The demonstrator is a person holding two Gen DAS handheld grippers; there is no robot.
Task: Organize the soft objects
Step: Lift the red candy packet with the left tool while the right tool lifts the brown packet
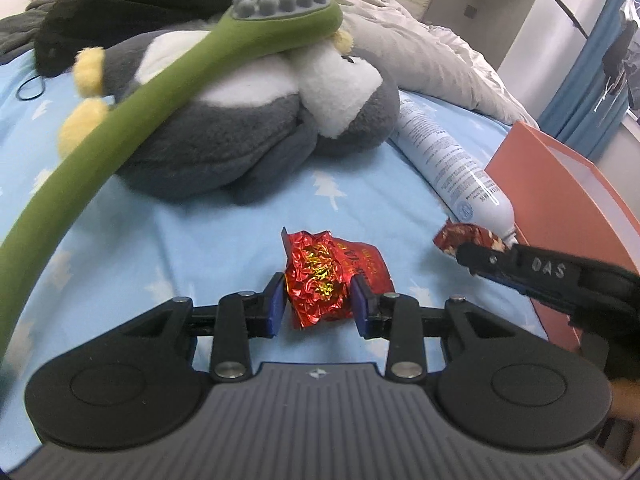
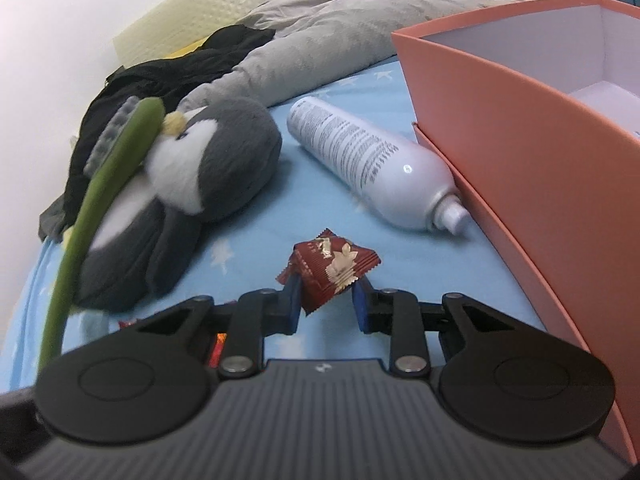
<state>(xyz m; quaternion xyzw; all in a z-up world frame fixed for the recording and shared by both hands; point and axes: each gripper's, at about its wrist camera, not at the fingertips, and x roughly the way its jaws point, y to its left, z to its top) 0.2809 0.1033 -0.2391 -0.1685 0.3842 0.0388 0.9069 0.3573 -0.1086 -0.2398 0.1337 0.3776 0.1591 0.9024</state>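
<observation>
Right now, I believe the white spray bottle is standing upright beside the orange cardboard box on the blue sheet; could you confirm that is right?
Not quite: the white spray bottle is lying on its side, not upright, nozzle end toward the camera. It is indeed beside the orange cardboard box on the blue sheet, as the right wrist view shows.

The left gripper [image 1: 319, 302] clamps a crinkled red foil packet [image 1: 328, 278] between its blue pads, above the blue bedsheet [image 1: 192, 232]. At right, the right gripper [image 1: 466, 254] pinches a dark red wrapper [image 1: 464, 238], close to an orange box [image 1: 568, 184]. A white spray can [image 1: 444, 160] lies beside the box. Behind, a green massage brush [image 1: 160, 92] rests across a grey plush penguin [image 1: 240, 128].
</observation>
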